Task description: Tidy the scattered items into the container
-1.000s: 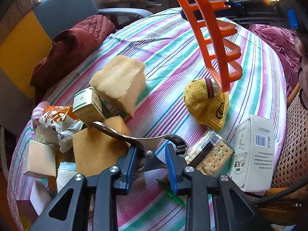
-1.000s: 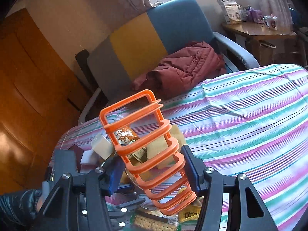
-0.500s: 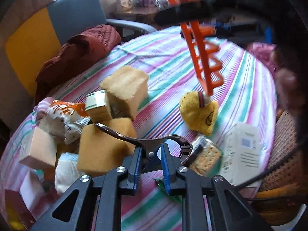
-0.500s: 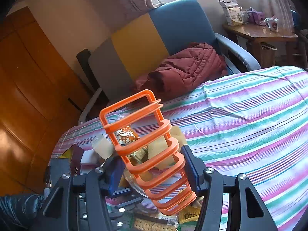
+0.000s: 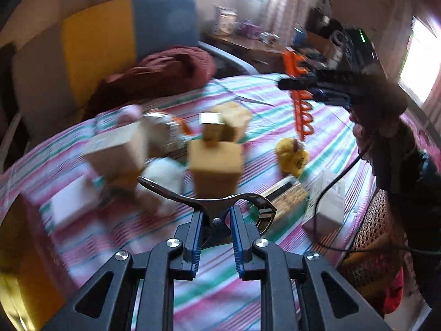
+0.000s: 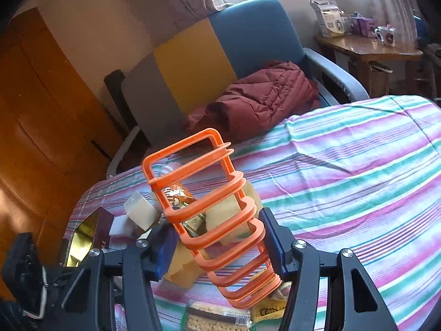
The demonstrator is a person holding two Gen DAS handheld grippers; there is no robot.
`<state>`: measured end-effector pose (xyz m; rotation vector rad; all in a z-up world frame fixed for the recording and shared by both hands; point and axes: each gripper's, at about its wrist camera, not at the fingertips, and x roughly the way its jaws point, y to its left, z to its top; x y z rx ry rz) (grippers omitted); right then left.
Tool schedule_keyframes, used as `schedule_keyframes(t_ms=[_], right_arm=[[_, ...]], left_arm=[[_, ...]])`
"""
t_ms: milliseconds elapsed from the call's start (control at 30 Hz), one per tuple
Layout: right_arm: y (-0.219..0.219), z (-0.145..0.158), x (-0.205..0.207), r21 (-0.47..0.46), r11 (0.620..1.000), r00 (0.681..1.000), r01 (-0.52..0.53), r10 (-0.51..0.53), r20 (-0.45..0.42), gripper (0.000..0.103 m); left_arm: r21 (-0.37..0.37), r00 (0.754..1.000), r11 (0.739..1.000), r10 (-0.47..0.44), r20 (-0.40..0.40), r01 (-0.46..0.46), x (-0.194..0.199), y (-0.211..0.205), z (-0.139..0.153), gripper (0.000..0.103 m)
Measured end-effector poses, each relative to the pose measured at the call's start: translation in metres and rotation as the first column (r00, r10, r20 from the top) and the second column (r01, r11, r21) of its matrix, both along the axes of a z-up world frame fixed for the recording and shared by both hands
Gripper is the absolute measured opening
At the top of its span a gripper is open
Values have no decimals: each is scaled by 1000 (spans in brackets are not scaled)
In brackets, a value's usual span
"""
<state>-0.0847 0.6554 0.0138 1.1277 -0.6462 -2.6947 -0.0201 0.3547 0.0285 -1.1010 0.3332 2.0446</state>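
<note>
In the left wrist view my left gripper [image 5: 216,218] is shut on a curved metal tool [image 5: 209,201] and holds it above the striped tablecloth [image 5: 275,104]; the picture is motion-blurred. Beyond it lie tan sponges [image 5: 215,162], a small box [image 5: 210,127], a snack bag [image 5: 165,129], a yellow knitted hat [image 5: 292,157], a cracker pack [image 5: 286,195] and a white carton [image 5: 328,201]. My right gripper [image 6: 217,231] is shut on an orange plastic rack [image 6: 204,201], held tilted over the items. A gold-lined dark box [image 6: 82,237] stands open at the table's left edge.
A blue and yellow armchair [image 6: 234,41] with a maroon jacket [image 6: 264,96] stands behind the table. A wooden side table [image 6: 369,47] with cups and boxes is at the back right. A wooden cabinet [image 6: 35,138] fills the left. A person's hand [image 5: 380,127] grips the right tool.
The left jaws closed on the metal tool and lifted it off the cloth, and the view swung towards the gold-lined box. The right gripper and the orange rack stayed still.
</note>
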Motion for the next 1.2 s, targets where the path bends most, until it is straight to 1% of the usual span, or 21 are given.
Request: schedule_keyframes(t_ms=[133, 233, 300, 367, 467, 533, 633, 700, 867, 933, 1000, 1067, 1133, 1167, 1200], right_arm=[[-12, 0, 3, 31, 1000, 1000, 5, -5, 3, 58], [-29, -1, 5, 59, 998, 1000, 7, -8, 18, 58], [-47, 0, 7, 84, 996, 1000, -12, 9, 29, 58], [-72, 5, 9, 116, 992, 999, -45, 43, 23, 58], [-110, 19, 10, 145, 984, 995, -99, 101, -2, 58], [-136, 28, 8, 156, 978, 989, -141, 146, -19, 58], [-186, 38, 6, 170, 958, 970, -230, 240, -37, 58], [-219, 38, 4, 176, 940, 953, -291, 302, -38, 58], [-300, 32, 2, 191, 878, 892, -440, 452, -22, 58], [-337, 29, 3, 213, 838, 856, -503, 517, -14, 58], [-369, 27, 3, 238, 797, 820, -554, 573, -9, 58], [-402, 25, 2, 289, 745, 779, -601, 627, 4, 58], [-437, 19, 2, 346, 676, 729, -651, 684, 36, 58], [-450, 16, 1, 372, 646, 709, -667, 704, 50, 58], [-466, 11, 0, 407, 605, 684, -684, 726, 70, 58]], left_arm=[[39, 995, 995, 96, -1, -96, -5, -59, 10, 18], [61, 985, 984, 170, 6, -170, -10, -103, 14, 18], [68, 976, 974, 216, 5, -216, -13, -130, 15, 18], [79, 964, 961, 264, 7, -264, -15, -158, 14, 18], [94, 940, 936, 340, 15, -340, -18, -201, 12, 18], [101, 920, 915, 392, 18, -391, -19, -230, 10, 18], [107, 889, 883, 458, 15, -457, -19, -268, 7, 18], [108, 868, 862, 496, 15, -495, -19, -292, 4, 18], [110, 820, 814, 571, 25, -570, -17, -343, -7, 18], [106, 801, 795, 597, 41, -598, -16, -362, -16, 18], [105, 789, 782, 612, 57, -615, -14, -375, -25, 18], [106, 781, 774, 619, 87, -625, -13, -386, -34, 18], [103, 775, 769, 622, 108, -631, -12, -394, -42, 18], [100, 774, 768, 623, 114, -633, -11, -396, -46, 18], [99, 772, 767, 623, 123, -634, -10, -400, -49, 18]])
